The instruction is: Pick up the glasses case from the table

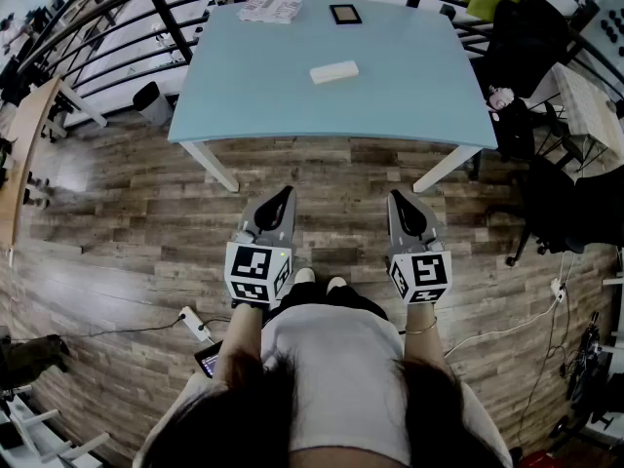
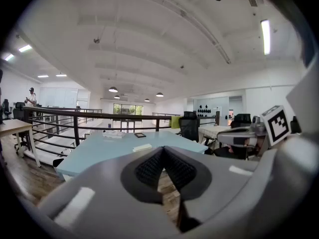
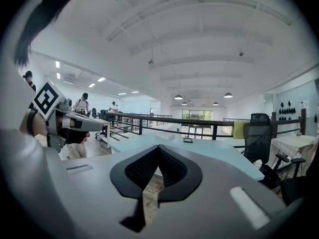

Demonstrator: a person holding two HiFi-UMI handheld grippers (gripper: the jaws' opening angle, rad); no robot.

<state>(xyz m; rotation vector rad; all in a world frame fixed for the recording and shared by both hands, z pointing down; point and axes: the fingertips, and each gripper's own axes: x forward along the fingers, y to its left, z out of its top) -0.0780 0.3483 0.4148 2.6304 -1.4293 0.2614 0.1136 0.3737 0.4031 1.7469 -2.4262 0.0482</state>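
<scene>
A white glasses case (image 1: 334, 71) lies near the middle of the light blue table (image 1: 244, 96); it also shows in the left gripper view as a pale bar, the glasses case (image 2: 142, 147). My left gripper (image 1: 287, 194) and right gripper (image 1: 395, 196) hover side by side over the wooden floor, well short of the table's near edge. Both point toward the table. Each has its jaws closed tip to tip with nothing between them. In the right gripper view the case is hidden behind the right gripper (image 3: 158, 147).
On the table's far edge lie a stack of papers (image 1: 270, 10) and a small dark-framed object (image 1: 345, 14). A black railing (image 1: 117, 37) runs behind and left of the table. Office chairs (image 1: 531, 47) and another desk stand to the right. A power strip (image 1: 194, 324) lies on the floor.
</scene>
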